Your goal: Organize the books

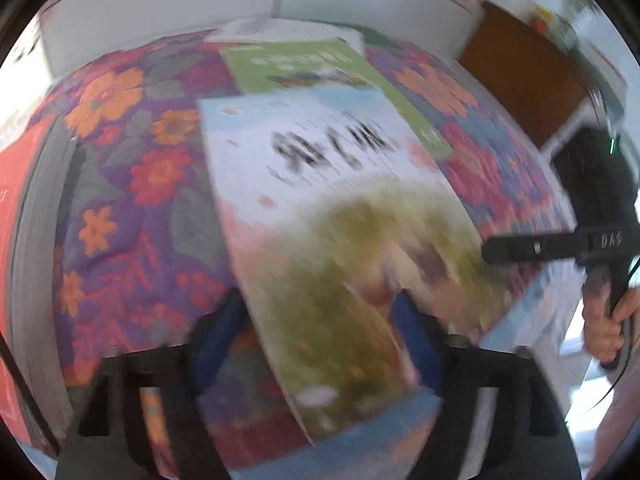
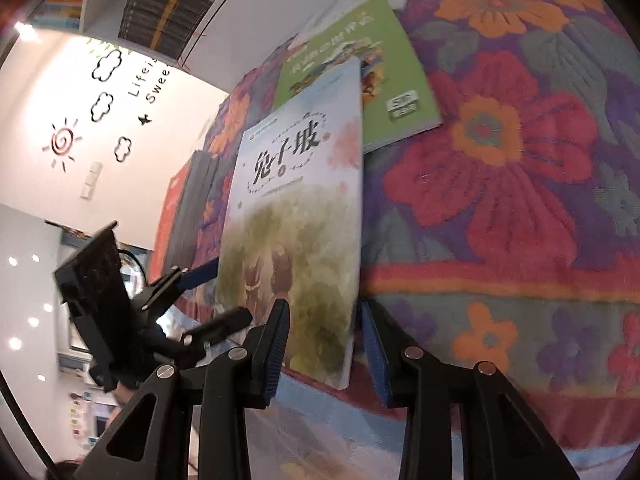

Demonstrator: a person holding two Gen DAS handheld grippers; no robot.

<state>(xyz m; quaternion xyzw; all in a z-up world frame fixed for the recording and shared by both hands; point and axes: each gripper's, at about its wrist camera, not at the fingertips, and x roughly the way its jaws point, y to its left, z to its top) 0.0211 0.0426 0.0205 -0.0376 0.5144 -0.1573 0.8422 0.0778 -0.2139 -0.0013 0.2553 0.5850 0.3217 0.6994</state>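
Floral cloth (image 2: 520, 184) lies open right of the lifted book (image 2: 296, 216); a book stack (image 2: 188, 208) blocks its left.

— The flowered cloth (image 2: 520, 168) is looking like woven fabric, rough and matt. And the pale book (image 2: 296, 216)?

— Its paper cover is showing a smooth, slightly glossy finish, as is the green book (image 2: 384, 80) farther off.

— The right gripper (image 2: 324, 344)?

— Matt black plastic is carrying ribbed blue pads (image 2: 276, 356) and shiny metal screws. The far-right cabinet (image 1: 520, 76) is looking like smooth brown wood.
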